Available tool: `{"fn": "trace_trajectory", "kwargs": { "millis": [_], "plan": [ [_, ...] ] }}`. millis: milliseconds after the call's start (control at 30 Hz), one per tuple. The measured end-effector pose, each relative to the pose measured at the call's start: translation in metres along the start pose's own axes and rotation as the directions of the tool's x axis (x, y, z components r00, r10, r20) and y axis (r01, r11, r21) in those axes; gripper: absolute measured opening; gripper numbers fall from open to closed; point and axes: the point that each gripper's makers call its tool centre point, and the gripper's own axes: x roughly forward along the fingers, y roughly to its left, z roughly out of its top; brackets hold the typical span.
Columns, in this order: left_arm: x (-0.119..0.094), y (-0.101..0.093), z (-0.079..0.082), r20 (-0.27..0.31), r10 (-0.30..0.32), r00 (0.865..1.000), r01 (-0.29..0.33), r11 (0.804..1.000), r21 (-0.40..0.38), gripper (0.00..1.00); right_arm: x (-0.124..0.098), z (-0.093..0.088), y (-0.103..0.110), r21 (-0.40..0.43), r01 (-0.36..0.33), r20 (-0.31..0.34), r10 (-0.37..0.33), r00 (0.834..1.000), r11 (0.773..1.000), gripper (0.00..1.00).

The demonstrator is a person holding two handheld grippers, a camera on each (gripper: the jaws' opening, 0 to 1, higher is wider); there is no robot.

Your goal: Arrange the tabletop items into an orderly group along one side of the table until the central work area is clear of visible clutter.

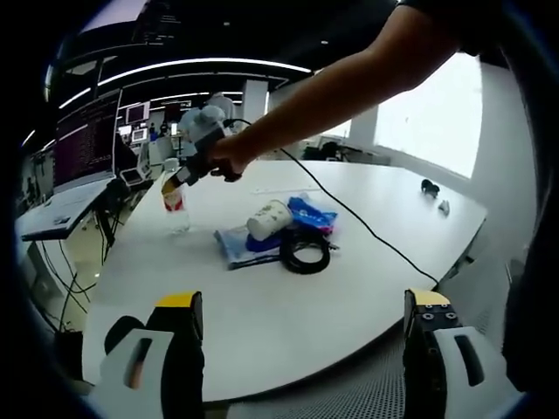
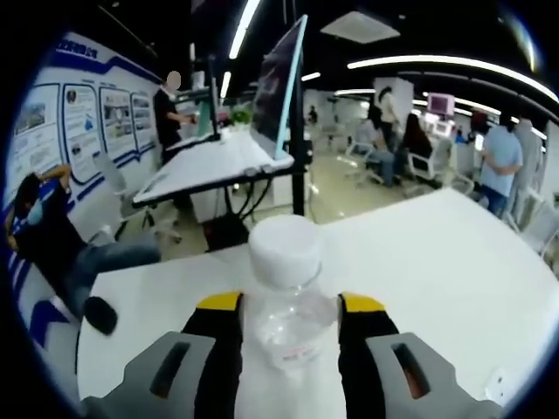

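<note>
At the bottom of the right gripper view, the right gripper [image 2: 288, 327] clamps a clear bottle [image 2: 286, 297] just under its white cap. Squeezed thin plastic could slip or tip (my guess). The left gripper [image 1: 301, 336] hangs open over the white table [image 1: 262, 332]. Mid-frame lie a cup [image 1: 268, 219], blue cloth [image 1: 310, 212] and black cable coil [image 1: 304, 250]. Behind: office desks, monitors.

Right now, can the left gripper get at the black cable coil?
Probably yes: the left gripper is open, with bare table between it and the black cable coil; the right gripper works farther off.
</note>
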Motion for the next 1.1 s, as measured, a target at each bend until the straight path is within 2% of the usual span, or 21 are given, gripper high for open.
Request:
{"fn": "trace_trajectory", "kwargs": {
  "millis": [100, 300, 467, 733, 900, 1000, 1100],
  "plan": [
    [0.000, 0.001, -0.001, -0.004, 0.006, 1.000, -0.006, 1.000, 0.000, 0.96, -0.002, 0.001, -0.002, 0.006, 0.018, 0.001, -0.018, 1.000, 1.000, 0.43],
    [0.000, 0.001, -0.001, -0.008, 0.005, 1.000, -0.005, 1.000, -0.004, 0.96, -0.003, 0.005, -0.005, 0.035, 0.010, 0.023, -0.011, 1.000, 0.999, 0.47],
    [0.000, 0.004, 0.001, 0.006, 0.009, 1.000, -0.008, 1.000, -0.030, 0.96, -0.010, 0.008, 0.002, 0.022, 0.012, 0.021, -0.013, 1.000, 1.000, 0.48],
    [0.001, 0.001, -0.001, -0.006, -0.001, 1.000, 0.001, 1.000, -0.011, 0.96, -0.020, -0.002, 0.005, 0.050, 0.029, 0.030, -0.031, 0.999, 0.998, 0.50],
    [-0.004, 0.012, 0.010, 0.062, 0.025, 0.998, -0.016, 0.991, -0.134, 0.96, -0.034, -0.013, 0.020, 0.028, 0.036, 0.009, -0.036, 0.999, 0.999, 0.50],
    [-0.005, 0.012, 0.011, 0.067, 0.026, 0.997, -0.017, 0.990, -0.137, 0.96, -0.043, -0.022, 0.023, 0.044, 0.048, 0.007, -0.048, 0.999, 0.998, 0.50],
    [-0.004, 0.008, 0.010, 0.057, 0.019, 0.998, -0.012, 0.993, -0.115, 0.96, -0.053, -0.025, 0.017, 0.062, 0.066, 0.017, -0.067, 0.998, 0.996, 0.51]
  ]
}}
